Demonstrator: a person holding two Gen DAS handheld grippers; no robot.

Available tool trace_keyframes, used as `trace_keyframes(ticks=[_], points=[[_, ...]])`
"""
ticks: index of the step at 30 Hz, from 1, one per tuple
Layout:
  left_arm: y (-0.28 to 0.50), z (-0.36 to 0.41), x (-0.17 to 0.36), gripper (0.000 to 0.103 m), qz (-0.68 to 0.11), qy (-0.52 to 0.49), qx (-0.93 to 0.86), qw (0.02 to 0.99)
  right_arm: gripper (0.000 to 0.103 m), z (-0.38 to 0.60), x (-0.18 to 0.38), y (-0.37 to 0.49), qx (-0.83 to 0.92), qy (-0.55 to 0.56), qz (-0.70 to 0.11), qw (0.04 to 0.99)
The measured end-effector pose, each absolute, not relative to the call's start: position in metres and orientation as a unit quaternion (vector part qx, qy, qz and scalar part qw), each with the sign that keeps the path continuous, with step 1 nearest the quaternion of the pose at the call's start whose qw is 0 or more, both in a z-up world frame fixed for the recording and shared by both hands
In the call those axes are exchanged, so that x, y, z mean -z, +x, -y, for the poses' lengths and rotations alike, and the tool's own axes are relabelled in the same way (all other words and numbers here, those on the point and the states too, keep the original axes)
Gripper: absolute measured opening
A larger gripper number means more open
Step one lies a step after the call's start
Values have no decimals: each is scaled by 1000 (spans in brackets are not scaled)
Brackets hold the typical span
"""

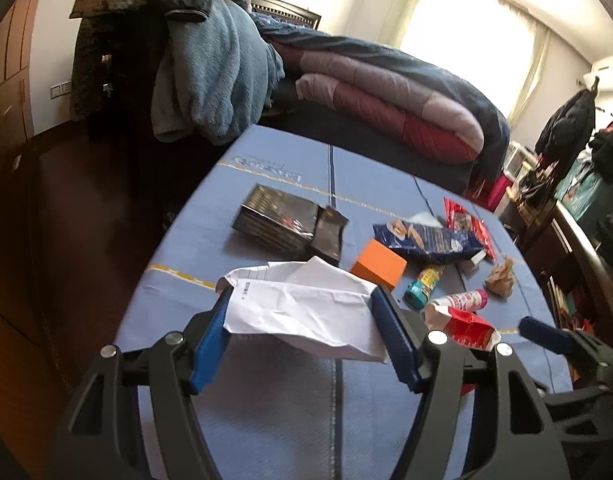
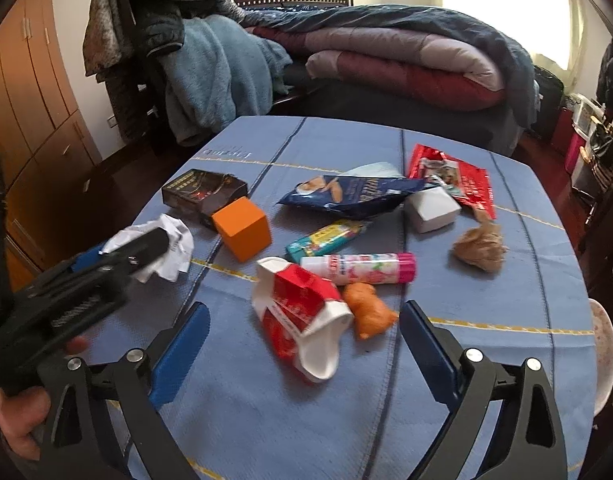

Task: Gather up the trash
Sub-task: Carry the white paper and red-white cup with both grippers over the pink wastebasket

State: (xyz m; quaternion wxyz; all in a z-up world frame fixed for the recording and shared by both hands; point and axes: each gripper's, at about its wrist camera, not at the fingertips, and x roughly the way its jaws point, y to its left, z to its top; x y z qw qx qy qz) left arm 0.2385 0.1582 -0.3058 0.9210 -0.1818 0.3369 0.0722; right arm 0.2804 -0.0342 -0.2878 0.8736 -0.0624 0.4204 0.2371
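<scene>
Blue-clothed bench [image 2: 346, 420] carries scattered trash. Your left tongs [image 1: 302, 312] straddle the crumpled paper [image 1: 306, 304], pads at its edges, grip unconfirmed. Your right tongs [image 2: 306, 340] stand released around the red carton [image 2: 302, 312].

On the table [image 2: 506, 380], take the cube [image 2: 242, 227] as the landmark. The dark box [image 2: 198, 192] lies just behind it to the left; the crumpled paper [image 2: 174, 248] lies to its left, between the pads of the left gripper [image 1: 302, 312]. The chip bag [image 2: 346, 196] lies behind it to the right. The spray can [image 2: 358, 267] and the crushed carton [image 2: 302, 316] lie before it to the right, with the right gripper [image 2: 302, 356] straddling the carton. The bed [image 2: 386, 60] stands behind the table.
</scene>
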Motion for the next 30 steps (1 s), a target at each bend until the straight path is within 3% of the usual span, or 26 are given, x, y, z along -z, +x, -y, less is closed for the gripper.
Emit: trace_keyframes(ticks=[4,7,10,12,16,30], points=[[231,-171,302,68,-322,-199,-60,924,91,20,295,285,-242,-70,-427,869],[228,-178,302,68,-317,-212,-52,923,82,12,302,290,-244,-74,-435,863],[225,-182,302,68,-313,-216,-51,923,67,6,310,296,-239,-84,-444,860],[224,-183,303,68,-313,-218,-48,923,52,6,314,299,-242,-82,-450,856],[223,-182,301,68,-312,-217,-47,924,40,12,307,298,-252,-67,-437,861],[211,-143,256,69,-287,-180,-28,940,39,64,268,278,-247,-22,-405,880]])
